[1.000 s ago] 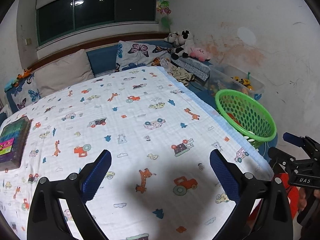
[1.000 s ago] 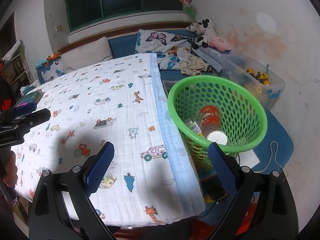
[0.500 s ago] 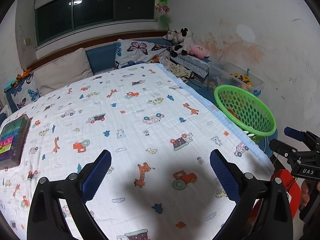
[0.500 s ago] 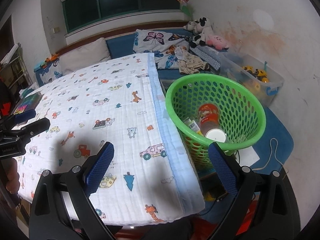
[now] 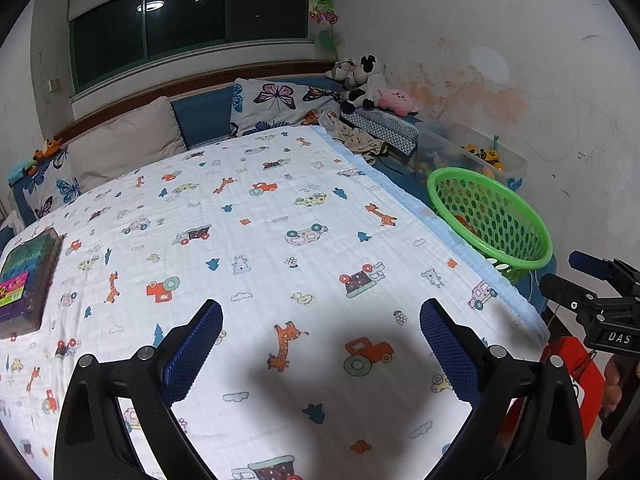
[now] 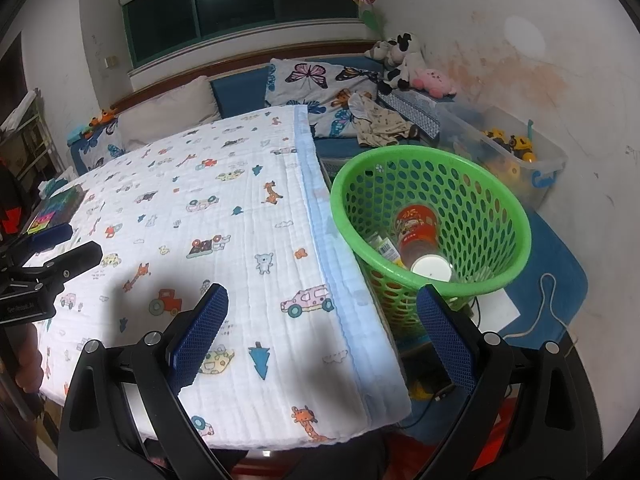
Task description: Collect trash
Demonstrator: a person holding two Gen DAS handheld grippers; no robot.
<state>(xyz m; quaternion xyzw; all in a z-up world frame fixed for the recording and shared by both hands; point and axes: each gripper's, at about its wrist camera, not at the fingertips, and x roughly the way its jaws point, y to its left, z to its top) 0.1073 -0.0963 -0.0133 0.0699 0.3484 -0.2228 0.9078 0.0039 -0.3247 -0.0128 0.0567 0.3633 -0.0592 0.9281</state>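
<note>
So both hand-held grippers, left (image 5: 320,344) and right (image 6: 322,330), have backed off wide open and empty, the trash (red can (image 6: 416,226), white-lidded cup (image 6: 431,267)) sits in the green basket (image 6: 516,216) beside the bed (image 5: 260,240), looks basically collected.

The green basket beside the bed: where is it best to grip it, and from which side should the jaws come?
Probably grip the green basket at its rim, coming from above with one jaw inside and one outside. The rim is a thin rolled lip, fully exposed, and the perforated wall flares outward. The side away from the bed seems freest. The right gripper is open and nearest.
</note>
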